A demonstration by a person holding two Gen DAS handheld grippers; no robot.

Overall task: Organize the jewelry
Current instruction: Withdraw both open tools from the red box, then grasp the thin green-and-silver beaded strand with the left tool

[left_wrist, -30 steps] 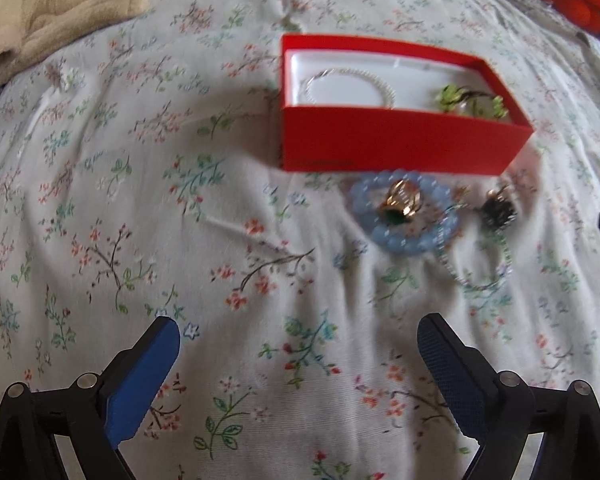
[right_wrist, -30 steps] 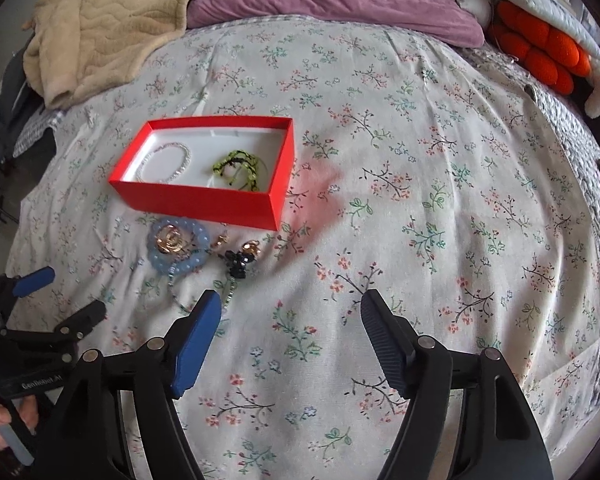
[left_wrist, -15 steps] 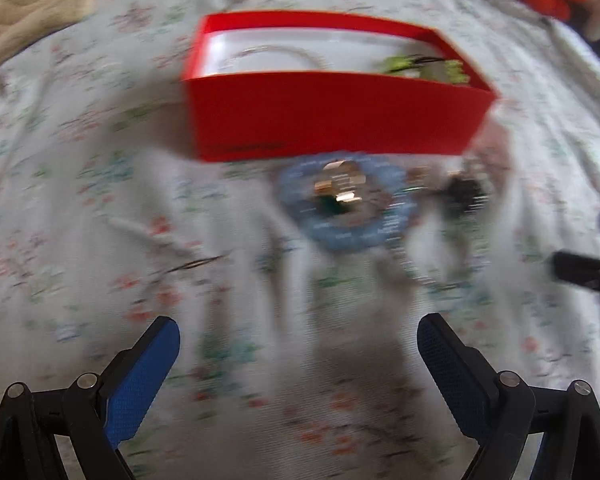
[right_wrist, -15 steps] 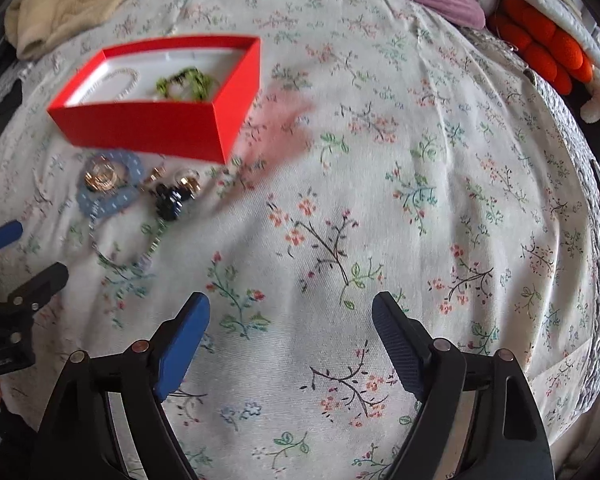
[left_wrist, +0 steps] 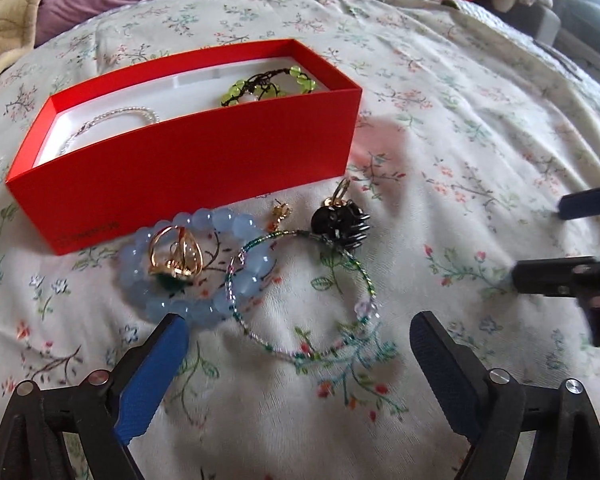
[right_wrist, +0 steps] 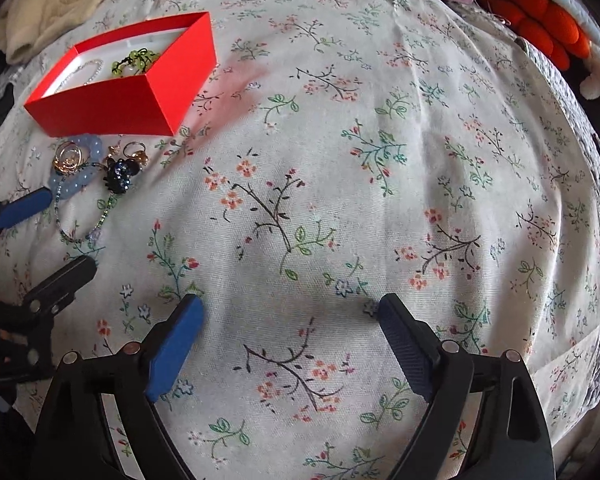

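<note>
Left gripper, wide open and empty, flanks tangled loose jewelry in front of the red box: blue bead bracelet, thin beaded chain. Risk: snagging both. Right gripper open, empty.

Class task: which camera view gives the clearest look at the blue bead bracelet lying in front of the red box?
The left wrist view: the blue bead bracelet lies close and large, single beads distinct, gold rings on it. In the right wrist view it is small at the left edge, partly hidden by the left gripper.
</note>
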